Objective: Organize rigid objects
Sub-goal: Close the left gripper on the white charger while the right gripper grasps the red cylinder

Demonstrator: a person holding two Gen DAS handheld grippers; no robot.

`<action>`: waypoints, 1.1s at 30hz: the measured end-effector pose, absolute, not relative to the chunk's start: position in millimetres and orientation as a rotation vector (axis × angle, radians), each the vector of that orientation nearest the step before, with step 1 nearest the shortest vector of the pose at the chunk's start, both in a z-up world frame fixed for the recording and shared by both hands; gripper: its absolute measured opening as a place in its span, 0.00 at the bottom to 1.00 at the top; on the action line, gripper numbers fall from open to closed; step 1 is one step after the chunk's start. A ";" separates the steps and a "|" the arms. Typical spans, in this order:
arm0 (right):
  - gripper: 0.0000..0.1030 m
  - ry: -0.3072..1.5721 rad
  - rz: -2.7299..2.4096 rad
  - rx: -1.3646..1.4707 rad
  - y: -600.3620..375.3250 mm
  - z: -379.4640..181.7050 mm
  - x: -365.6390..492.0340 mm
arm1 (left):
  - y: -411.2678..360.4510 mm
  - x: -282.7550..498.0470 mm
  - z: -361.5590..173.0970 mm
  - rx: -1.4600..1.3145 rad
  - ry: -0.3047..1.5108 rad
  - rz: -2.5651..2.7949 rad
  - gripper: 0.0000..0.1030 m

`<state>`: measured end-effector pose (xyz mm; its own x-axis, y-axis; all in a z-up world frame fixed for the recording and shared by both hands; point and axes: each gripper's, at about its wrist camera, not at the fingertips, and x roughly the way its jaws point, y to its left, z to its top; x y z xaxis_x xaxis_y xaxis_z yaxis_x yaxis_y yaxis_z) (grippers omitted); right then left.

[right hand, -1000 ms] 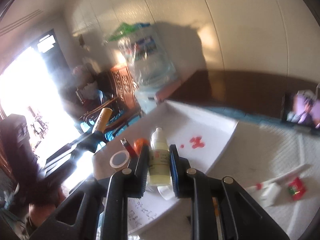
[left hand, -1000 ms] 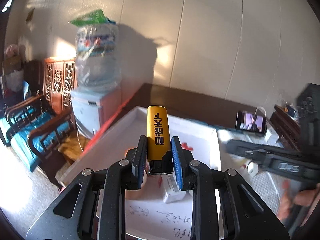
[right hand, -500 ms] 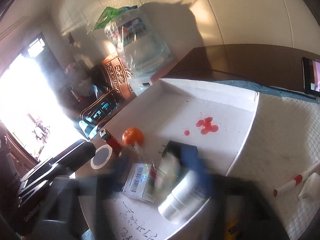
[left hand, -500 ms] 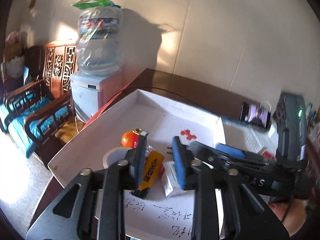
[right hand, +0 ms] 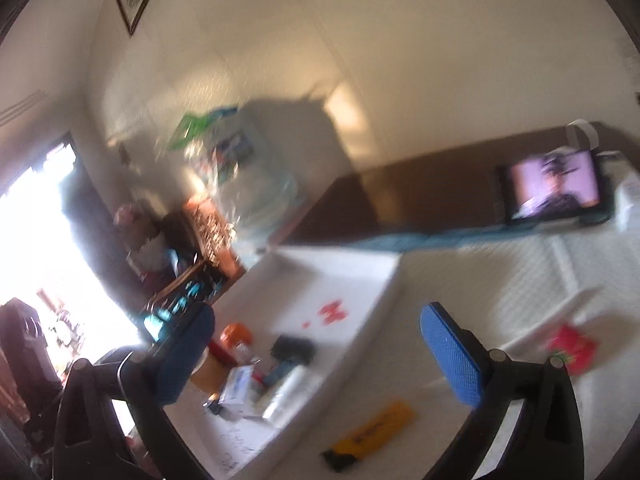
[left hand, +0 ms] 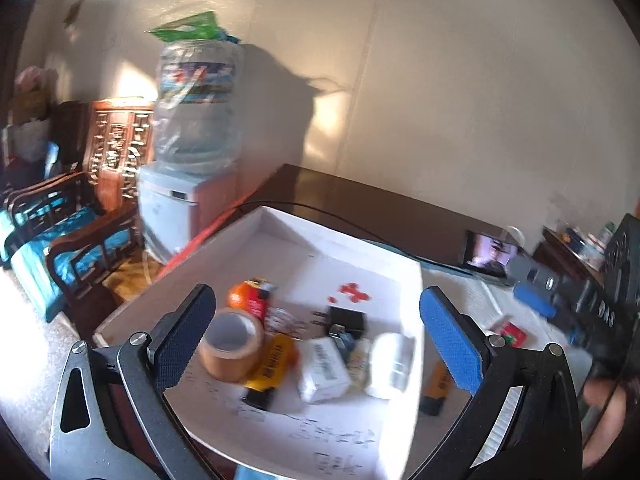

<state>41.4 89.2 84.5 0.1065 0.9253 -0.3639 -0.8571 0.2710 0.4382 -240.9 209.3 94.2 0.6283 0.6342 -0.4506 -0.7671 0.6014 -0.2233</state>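
Observation:
A white tray [left hand: 256,236] holds a brown tape roll [left hand: 232,344], a yellow lighter [left hand: 272,368], a white box [left hand: 324,368], a small dropper bottle [left hand: 360,360], a white cylinder [left hand: 390,364], a black plug [left hand: 346,320], a red lighter [left hand: 256,304] and an orange ball [left hand: 238,294]. My left gripper [left hand: 316,336] is open and empty above the tray. My right gripper [right hand: 320,348] is open and empty over the tray's right rim [right hand: 376,312]. A second yellow lighter [right hand: 372,436] lies on the white mat outside the tray; it also shows in the left wrist view [left hand: 438,386].
A phone [right hand: 554,188] plays video at the back of the dark table. A red packet [right hand: 570,346] and a white pen [right hand: 560,308] lie on the mat to the right. A water dispenser [left hand: 192,152] and wooden chairs [left hand: 60,236] stand left of the table.
My left gripper opened and the yellow lighter now lies in the tray. My right gripper opened, left the dropper bottle in the tray and swung to the right.

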 end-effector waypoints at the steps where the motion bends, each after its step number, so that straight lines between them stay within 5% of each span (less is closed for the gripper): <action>1: 1.00 0.636 1.279 0.122 80.8 85.9 54.6 | 204.8 -235.1 93.6 -0.423 0.348 0.794 1.00; 11: 0.99 0.776 1.006 -0.204 55.1 48.4 147.0 | 149.6 -143.4 70.6 -0.372 0.535 0.492 1.00; 16: 0.57 0.823 1.077 -0.306 61.9 28.8 150.5 | 129.9 -83.7 59.8 -0.321 0.659 0.407 1.00; 21: 0.45 0.827 1.143 -0.385 75.5 13.7 139.2 | 126.7 -28.6 50.4 -0.241 0.749 0.412 1.00; 22: 0.30 0.824 1.156 -0.395 76.9 14.3 137.3 | 124.8 -20.2 46.2 -0.224 0.767 0.420 1.00; 28: 0.28 0.857 1.175 -0.212 53.3 17.3 159.9 | 127.9 -1.7 18.9 -0.213 0.823 0.435 0.64; 33: 0.28 0.910 1.178 -0.086 41.4 13.8 178.2 | 126.0 10.4 16.4 -0.192 0.840 0.438 0.62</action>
<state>178.2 41.4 13.8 0.0826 0.7553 -0.6501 -0.8198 0.4224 0.3867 10.4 126.0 16.4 0.5853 0.2987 -0.7538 -0.4479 0.8941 0.0066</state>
